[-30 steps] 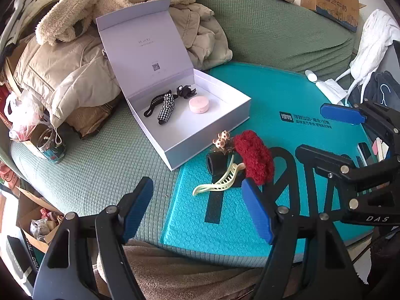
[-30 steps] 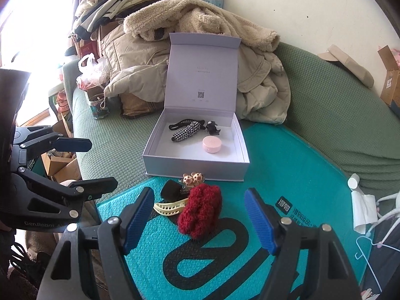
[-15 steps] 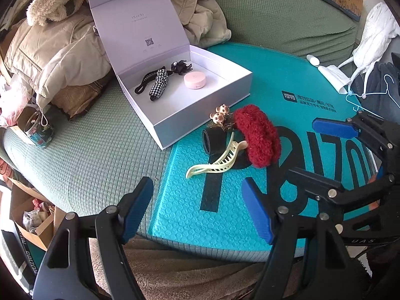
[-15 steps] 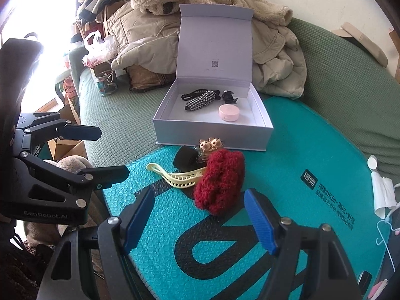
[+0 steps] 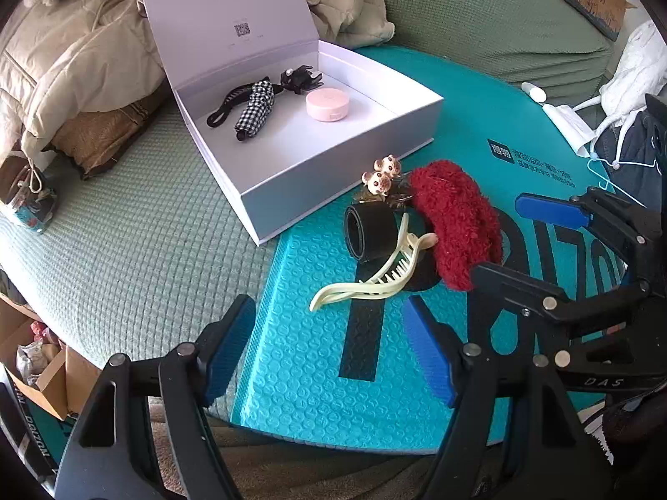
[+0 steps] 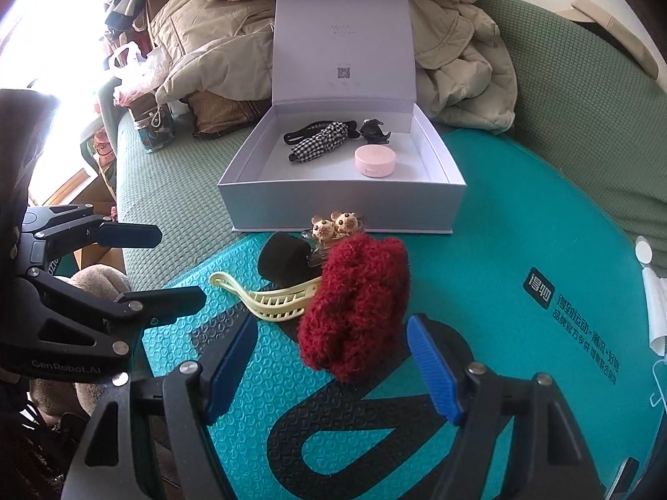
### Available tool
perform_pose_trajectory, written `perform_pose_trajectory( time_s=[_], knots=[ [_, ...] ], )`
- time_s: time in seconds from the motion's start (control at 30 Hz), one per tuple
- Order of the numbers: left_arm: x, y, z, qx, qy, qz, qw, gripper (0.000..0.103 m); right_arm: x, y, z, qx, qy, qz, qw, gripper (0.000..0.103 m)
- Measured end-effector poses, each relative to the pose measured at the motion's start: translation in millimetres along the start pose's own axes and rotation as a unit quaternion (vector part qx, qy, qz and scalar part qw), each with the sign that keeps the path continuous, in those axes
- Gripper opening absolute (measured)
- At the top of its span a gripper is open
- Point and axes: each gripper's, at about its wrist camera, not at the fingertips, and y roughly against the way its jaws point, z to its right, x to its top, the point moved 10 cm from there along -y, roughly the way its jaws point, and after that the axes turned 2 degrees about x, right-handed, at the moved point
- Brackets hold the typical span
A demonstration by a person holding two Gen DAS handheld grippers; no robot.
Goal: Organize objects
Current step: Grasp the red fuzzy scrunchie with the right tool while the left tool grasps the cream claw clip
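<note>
Both grippers look like the same build tbh. Left gripper (image 5: pixel 329 348): black plastic frame w/ triangular cutouts, silver round screws at the pivots, ribbed blue pads on the inner face of each finger (image 5: pixel 429 354). White "GenRobot.AI" lettering on its side, readable in the right wrist view around 9 o'clock. Right gripper (image 6: pixel 331 364): same black frame, same silver screws, same blue pads (image 6: pixel 433 368); white "DAS" on its body, at approx 4 o'clock in the left wrist view.
</note>
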Motion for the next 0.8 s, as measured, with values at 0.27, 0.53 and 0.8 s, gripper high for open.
perform_pose_trajectory(
  time_s=[0.27, 0.53, 0.8],
  knots=[
    [8.3, -28.2, 0.0, -0.015, -0.001, -0.019, 0.9997, 0.072, 7.6, -25.7, 17.7, -0.002, -0.018, -0.015, 1.000, 0.075],
    [18.6, -45.3, 7.1, -0.037, -0.011, -0.022, 0.9990, 0.072, 9.8, -37.8, 27.1, 0.011, -0.050, -0.021, 0.998, 0.075],
    [17.9, -59.7, 16.7, -0.048, -0.025, -0.027, 0.9982, 0.072, 6.8, -41.8, 19.0, 0.034, -0.041, -0.027, 0.998, 0.046]
  ],
)
